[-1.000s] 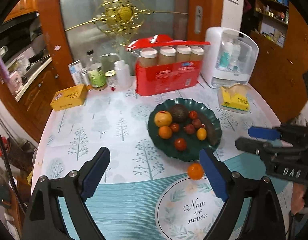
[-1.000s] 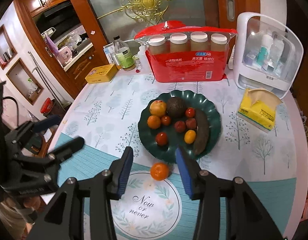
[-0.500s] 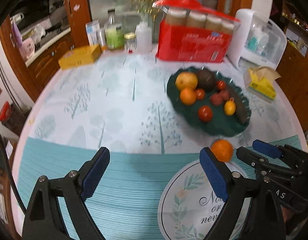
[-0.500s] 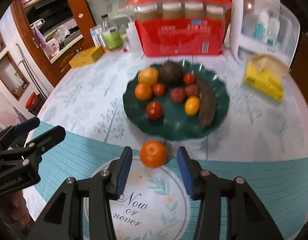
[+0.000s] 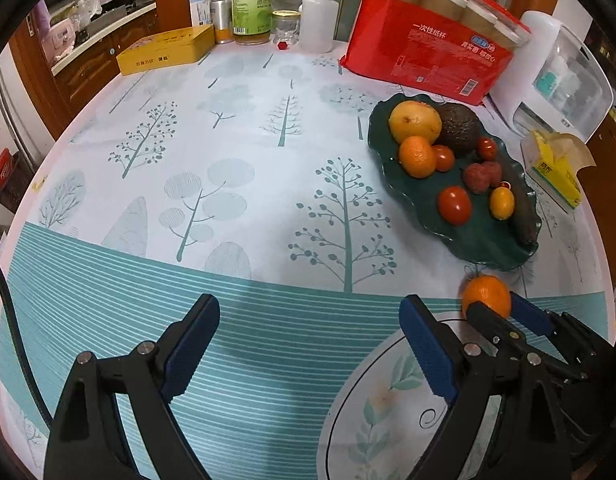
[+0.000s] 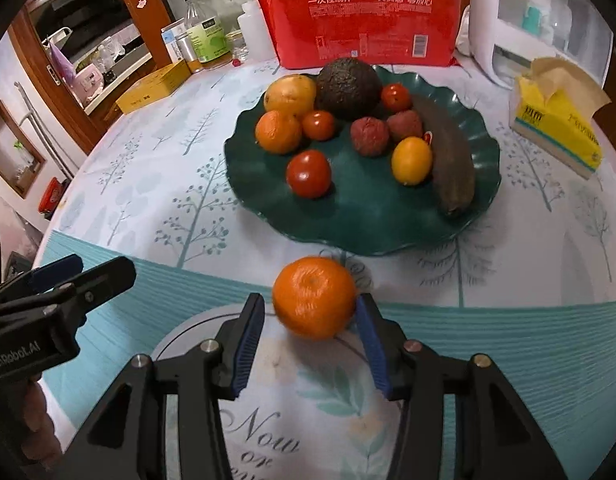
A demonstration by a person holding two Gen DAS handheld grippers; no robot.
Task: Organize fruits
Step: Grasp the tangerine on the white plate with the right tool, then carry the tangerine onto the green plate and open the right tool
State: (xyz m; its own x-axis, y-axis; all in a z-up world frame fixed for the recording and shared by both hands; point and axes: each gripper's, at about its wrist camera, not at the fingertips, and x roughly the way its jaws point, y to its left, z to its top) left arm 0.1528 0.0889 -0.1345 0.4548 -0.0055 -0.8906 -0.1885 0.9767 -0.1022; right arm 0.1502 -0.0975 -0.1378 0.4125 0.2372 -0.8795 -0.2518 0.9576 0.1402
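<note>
A loose orange point(image 6: 313, 298) lies on the tablecloth just in front of the dark green plate point(image 6: 359, 216). My right gripper point(image 6: 309, 322) straddles it, jaws opening; a gap shows at the left pad and the right pad is close beside the peel. The plate holds another orange, tomatoes, an avocado, lychees and several other fruits. From the left wrist view the orange point(image 5: 485, 294) shows between the right gripper's fingers point(image 5: 497, 308), below the plate point(image 5: 479, 236). My left gripper point(image 5: 308, 312) hangs open over the striped cloth with nothing between its fingers; it also appears as the left gripper point(image 6: 100, 266) at the left edge.
A round "Now or never" placemat point(image 6: 268, 420) lies under the right gripper. At the back stand a red pack of paper cups point(image 6: 363, 28), a white cabinet box point(image 6: 547, 20), bottles point(image 5: 252, 4) and a yellow tin point(image 5: 168, 50). A yellow tissue pack point(image 6: 555, 120) sits right of the plate.
Both grippers have come down close to the table. The right gripper's fingers now flank the loose orange, which earlier lay ahead of them. The left gripper stays wide.
</note>
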